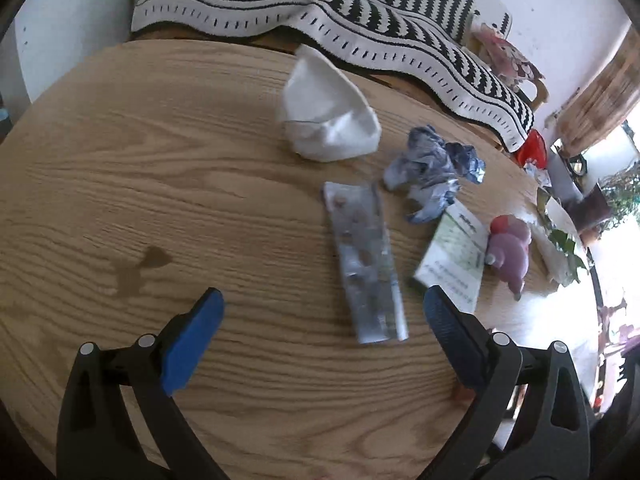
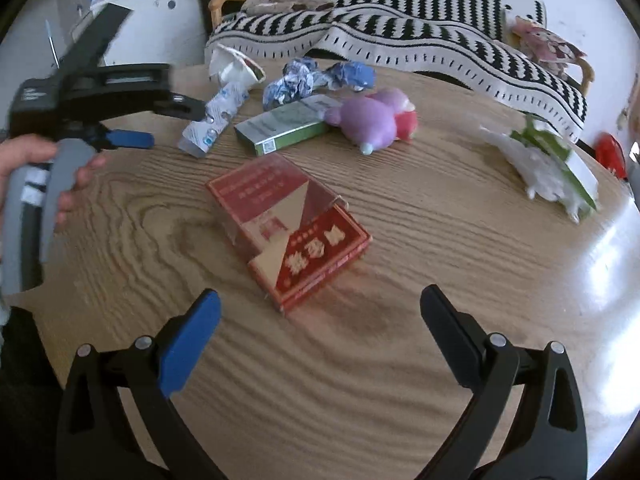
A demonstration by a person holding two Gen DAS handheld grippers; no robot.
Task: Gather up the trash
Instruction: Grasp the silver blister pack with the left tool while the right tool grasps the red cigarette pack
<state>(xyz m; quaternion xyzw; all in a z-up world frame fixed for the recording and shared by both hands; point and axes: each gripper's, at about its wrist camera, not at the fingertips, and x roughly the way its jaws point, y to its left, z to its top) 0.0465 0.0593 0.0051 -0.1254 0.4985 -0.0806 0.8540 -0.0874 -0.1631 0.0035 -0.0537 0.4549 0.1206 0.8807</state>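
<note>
On the round wooden table (image 1: 120, 168) lie a silver blister pack (image 1: 364, 260), a crumpled blue-white wrapper (image 1: 432, 168), a white paper cup (image 1: 328, 112) on its side and a green-white box (image 1: 452, 256). My left gripper (image 1: 324, 304) is open and empty, its fingers either side of the blister pack's near end. In the right wrist view a red carton (image 2: 288, 232) lies just ahead of my open, empty right gripper (image 2: 320, 308). The left gripper (image 2: 132, 120) shows there too, by the blister pack (image 2: 216, 120).
A purple-pink plush toy (image 2: 376, 120) lies beside the green box (image 2: 284, 128). White tissue with green packaging (image 2: 548, 164) lies at the right edge. A black-and-white striped blanket (image 1: 320, 12) covers a seat behind the table. A red object (image 1: 532, 148) sits past the far edge.
</note>
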